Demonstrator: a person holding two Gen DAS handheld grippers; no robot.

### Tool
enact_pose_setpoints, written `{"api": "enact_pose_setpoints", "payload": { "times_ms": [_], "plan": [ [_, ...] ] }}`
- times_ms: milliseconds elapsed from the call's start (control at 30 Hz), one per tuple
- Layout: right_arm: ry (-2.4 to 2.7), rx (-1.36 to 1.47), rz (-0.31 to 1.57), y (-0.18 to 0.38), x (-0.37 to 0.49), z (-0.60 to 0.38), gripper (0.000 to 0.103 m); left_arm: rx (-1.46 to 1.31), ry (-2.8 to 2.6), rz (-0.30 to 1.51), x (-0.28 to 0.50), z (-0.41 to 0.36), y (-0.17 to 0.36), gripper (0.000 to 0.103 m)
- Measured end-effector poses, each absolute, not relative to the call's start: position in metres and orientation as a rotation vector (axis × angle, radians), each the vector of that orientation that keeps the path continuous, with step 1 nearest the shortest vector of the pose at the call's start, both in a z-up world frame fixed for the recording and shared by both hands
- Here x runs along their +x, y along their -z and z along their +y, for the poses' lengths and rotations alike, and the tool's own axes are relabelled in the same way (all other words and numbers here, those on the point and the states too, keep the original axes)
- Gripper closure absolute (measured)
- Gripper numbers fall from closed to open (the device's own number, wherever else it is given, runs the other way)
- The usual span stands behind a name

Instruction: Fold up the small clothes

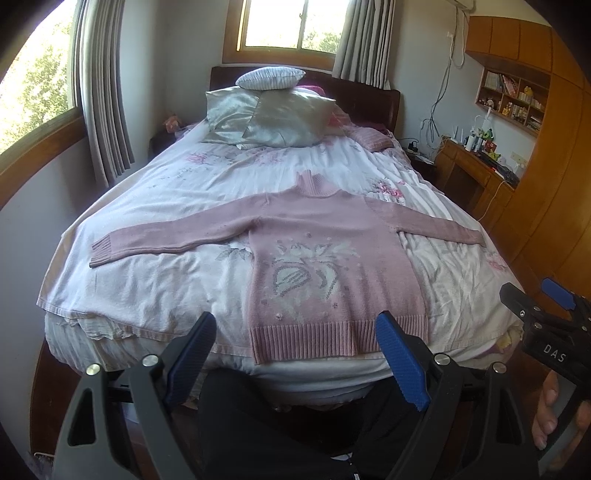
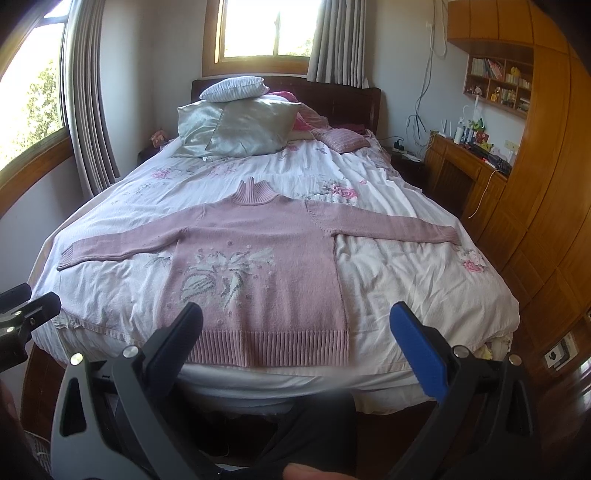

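The pink turtleneck sweater (image 1: 332, 258) lies flat, face up, on the bed (image 1: 147, 288), sleeves stretched out to both sides, hem nearest and just beyond the fingers. Left gripper (image 1: 295, 358) and right gripper (image 2: 295, 350) both hover spread wide, holding nothing. Best start, I judge: pinch one sleeve cuff (image 1: 101, 251) cleanly and fold it across the chest, keeping the body unwrinkled.

Ahead of your tongs stands the bed (image 1: 155, 288), covered in a white floral sheet, with its dark headboard (image 1: 373, 99) against the far wall. Silvery pillows (image 1: 273, 118) are stacked at its head. Daylight enters through the far window (image 1: 295, 22) and a second window (image 1: 33, 74) to the left, both flanked by grey curtains (image 1: 99, 92). To the right stand a wooden desk (image 1: 476, 170) and shelves (image 1: 513, 99).
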State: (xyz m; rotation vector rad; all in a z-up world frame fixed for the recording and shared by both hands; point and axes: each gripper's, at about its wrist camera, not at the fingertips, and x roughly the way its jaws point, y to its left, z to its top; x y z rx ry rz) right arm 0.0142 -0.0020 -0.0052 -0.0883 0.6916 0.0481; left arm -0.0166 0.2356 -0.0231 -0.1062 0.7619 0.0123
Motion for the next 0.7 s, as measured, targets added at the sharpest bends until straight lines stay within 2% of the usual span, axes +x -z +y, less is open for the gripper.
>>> {"api": "enact_pose_setpoints", "payload": {
  "times_ms": [700],
  "plan": [
    [-0.045, -0.099, 0.712, 0.024, 0.022, -0.005, 0.003, -0.126, -0.021, 0.777, -0.004, 0.246, 0.03, 0.015]
  ]
}}
